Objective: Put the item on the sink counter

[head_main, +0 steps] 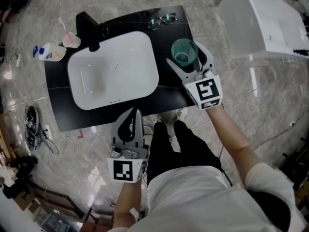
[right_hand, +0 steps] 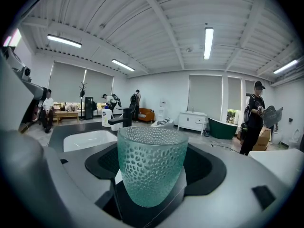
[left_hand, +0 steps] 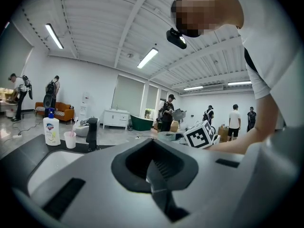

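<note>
Head view, right tool (head_main: 186, 57): jaws closed on the green textured cup (head_main: 183, 51), which stands upright.
Head view, cup position: over the right end of the black surface (head_main: 174, 95), just beside the white basin (head_main: 113, 69); contact with the surface cannot be determined.
Head view, left tool (head_main: 135, 114): held off the near edge of the surface, jaws pressed together.
Head view, other items: black faucet (head_main: 89, 30), soap bottle (head_main: 50, 52) and glasses (head_main: 161, 21) along the far side.
Left gripper view, left tool (left_hand: 154, 167): jaws together, nothing between them; faucet (left_hand: 91, 133) and soap bottle (left_hand: 51, 129) ahead at left.
Right gripper view, right tool (right_hand: 152, 189): jaws clamped on both sides of the cup (right_hand: 151, 163); basin (right_hand: 92, 139) beyond at left.
</note>
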Tool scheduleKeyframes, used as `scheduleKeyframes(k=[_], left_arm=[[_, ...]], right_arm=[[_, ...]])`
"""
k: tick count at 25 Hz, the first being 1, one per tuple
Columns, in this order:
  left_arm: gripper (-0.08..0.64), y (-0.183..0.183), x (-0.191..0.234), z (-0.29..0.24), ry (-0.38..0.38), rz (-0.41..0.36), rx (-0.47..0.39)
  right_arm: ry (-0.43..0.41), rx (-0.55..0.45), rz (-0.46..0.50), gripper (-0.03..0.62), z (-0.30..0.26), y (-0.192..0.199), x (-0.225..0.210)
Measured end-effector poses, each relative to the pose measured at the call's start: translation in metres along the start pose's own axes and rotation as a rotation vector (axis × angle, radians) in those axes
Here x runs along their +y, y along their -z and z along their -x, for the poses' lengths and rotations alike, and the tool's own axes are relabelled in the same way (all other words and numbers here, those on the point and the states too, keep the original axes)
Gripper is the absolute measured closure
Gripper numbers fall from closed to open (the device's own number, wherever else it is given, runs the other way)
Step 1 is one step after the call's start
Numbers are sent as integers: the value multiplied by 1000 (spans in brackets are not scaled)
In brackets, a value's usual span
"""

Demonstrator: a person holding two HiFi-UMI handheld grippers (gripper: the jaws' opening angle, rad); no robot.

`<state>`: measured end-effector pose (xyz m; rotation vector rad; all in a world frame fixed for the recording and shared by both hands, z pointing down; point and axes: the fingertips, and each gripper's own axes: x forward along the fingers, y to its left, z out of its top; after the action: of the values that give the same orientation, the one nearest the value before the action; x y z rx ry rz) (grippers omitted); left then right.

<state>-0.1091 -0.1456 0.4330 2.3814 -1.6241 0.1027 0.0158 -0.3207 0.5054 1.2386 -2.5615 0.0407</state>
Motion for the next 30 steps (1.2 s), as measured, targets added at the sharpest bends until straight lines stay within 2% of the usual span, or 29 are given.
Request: scheduleKeyframes(k=[30], left_arm=[[558,24,8,-23,6,39,-6]], right_arm=[[12,-2,-27,189,-45,36,-9]])
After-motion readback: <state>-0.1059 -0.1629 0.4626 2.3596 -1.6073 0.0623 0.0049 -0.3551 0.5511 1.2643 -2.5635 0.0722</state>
